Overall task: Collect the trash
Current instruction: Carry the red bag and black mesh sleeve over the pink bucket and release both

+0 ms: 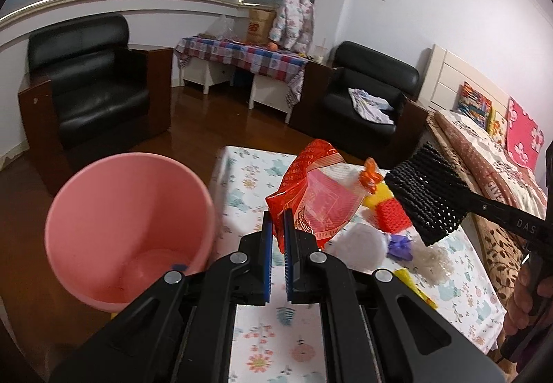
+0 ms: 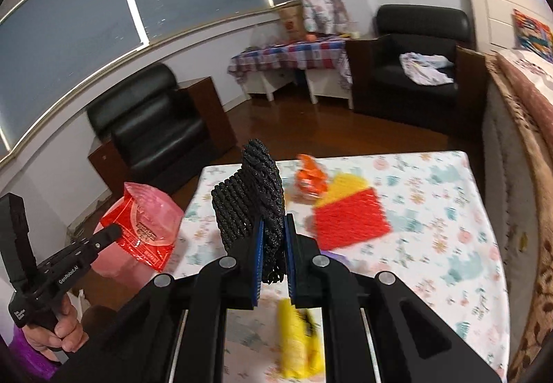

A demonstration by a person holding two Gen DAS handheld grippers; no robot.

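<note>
While clamped, red wrapper (image 1: 311, 196) btwn jaws

Yellow wrapper (image 2: 299, 340) blurred, red foam net (image 2: 349, 219) smeared, pink bin (image 1: 128, 231) partly hidden

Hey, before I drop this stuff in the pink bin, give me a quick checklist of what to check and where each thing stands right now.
1. Left tongs shut on the red wrapper: ok.
2. Right tongs shut on the black foam net: ok.
3. Pink bin upright with its mouth open: ok.
4. Red wrapper over the bin mouth: not ok in the left wrist view, it hangs to the right of the rim, over the table.
5. Black foam net over the bin: not ok, it is over the table.
6. Table free of trash: not ok, the red and yellow foam net and other scraps lie there.
</note>
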